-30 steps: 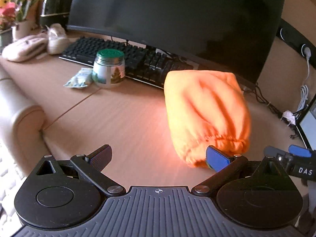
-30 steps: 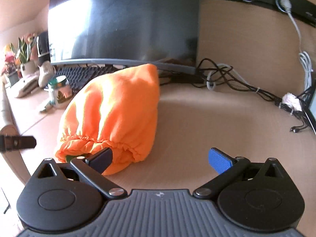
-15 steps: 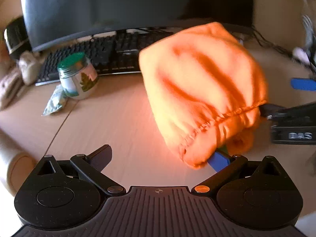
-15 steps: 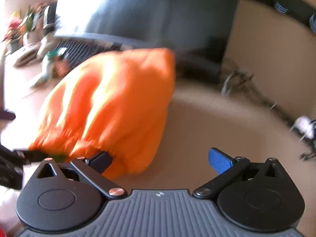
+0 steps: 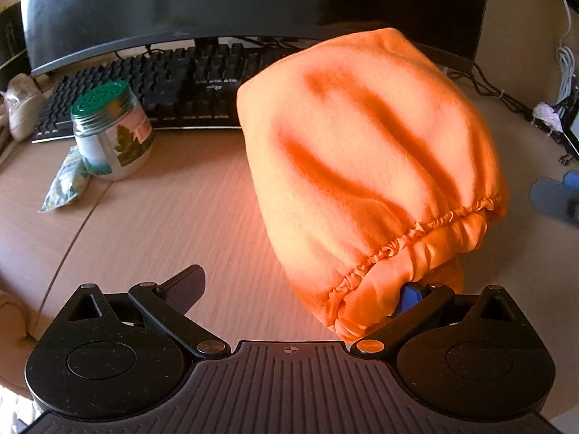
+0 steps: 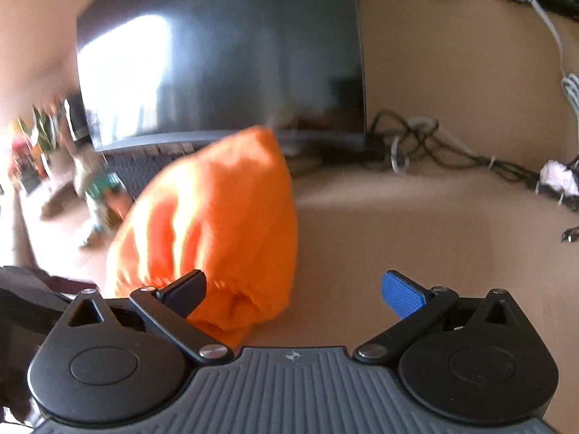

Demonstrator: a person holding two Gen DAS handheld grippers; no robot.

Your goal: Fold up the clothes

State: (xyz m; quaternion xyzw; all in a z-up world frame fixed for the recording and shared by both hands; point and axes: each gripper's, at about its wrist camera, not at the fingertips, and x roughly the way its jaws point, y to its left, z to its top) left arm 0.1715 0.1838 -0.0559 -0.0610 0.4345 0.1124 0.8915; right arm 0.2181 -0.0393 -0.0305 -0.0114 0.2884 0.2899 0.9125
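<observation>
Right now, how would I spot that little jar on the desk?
Find the big dark monitor, then the black keyboard below it. The jar stands at the keyboard's left end: a green perforated lid and a tree picture, beside a crumpled packet.

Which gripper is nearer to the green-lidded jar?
The left. The jar stands ahead and to the left of the left gripper. From the right gripper, it lies far off to the left, beyond the orange garment.
</observation>
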